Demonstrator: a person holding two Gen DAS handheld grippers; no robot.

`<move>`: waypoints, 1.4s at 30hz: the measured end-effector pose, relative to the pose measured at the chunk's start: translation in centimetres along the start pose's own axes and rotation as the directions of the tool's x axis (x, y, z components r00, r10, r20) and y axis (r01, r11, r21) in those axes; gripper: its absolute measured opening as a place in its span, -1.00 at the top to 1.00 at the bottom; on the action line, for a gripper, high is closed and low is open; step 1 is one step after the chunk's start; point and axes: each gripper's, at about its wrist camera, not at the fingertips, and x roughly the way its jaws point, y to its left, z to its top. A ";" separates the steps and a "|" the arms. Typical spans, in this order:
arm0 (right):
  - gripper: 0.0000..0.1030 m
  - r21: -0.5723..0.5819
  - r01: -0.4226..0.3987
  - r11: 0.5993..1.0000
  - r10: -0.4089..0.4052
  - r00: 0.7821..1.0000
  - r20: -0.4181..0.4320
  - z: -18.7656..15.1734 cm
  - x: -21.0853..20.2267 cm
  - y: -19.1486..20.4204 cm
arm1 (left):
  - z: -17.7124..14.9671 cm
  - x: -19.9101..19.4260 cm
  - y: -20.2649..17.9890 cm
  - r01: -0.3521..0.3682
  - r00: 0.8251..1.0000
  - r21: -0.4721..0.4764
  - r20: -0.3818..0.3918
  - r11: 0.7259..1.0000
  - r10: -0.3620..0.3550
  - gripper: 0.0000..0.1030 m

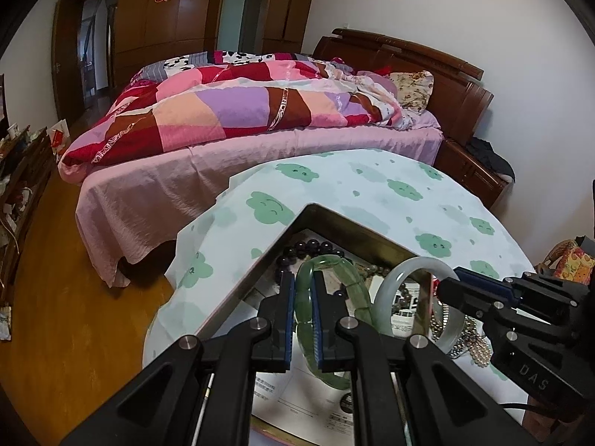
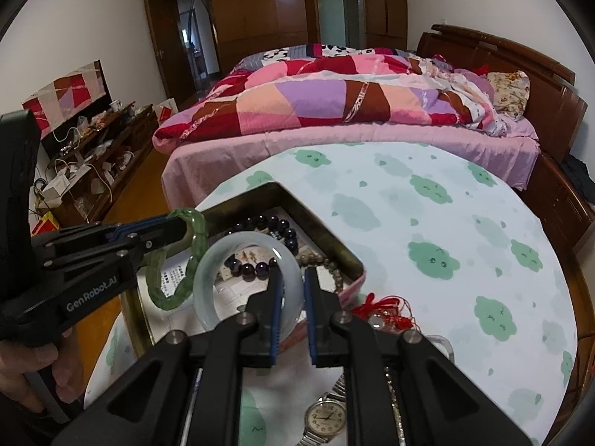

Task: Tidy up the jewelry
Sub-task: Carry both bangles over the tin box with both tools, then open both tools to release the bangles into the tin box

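My left gripper (image 1: 301,293) clamps the green bracelet (image 1: 336,290), ring upright, edge-on to me, over the tin box (image 1: 357,230). My right gripper (image 2: 292,282) pinches the pale bangle (image 2: 245,282), also upright above it. Dark beads (image 2: 267,225) lie inside.
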 end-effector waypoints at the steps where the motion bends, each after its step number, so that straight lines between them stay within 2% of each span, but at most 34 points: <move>1: 0.74 0.000 0.000 1.000 0.000 1.000 -0.004 0.0 0.2 0.1 | 0.0 0.1 0.1 0.001 1.000 -0.001 -0.002 1.000 -0.001 0.86; 15: 0.74 -0.011 0.009 1.000 -0.010 0.998 -0.062 -0.4 2.3 0.6 | -0.2 2.0 0.8 -0.027 0.999 0.004 -0.040 1.000 0.027 0.86; 26: 0.73 -0.020 0.034 0.999 -0.035 0.994 -0.103 -0.9 3.5 0.4 | -0.8 3.6 0.2 -0.056 0.995 0.051 -0.079 0.997 0.060 0.85; 42: 0.72 -0.036 0.037 0.999 -0.040 0.993 -0.114 -0.9 3.9 0.5 | -1.1 4.7 0.6 -0.074 0.990 0.054 -0.113 0.996 0.080 0.85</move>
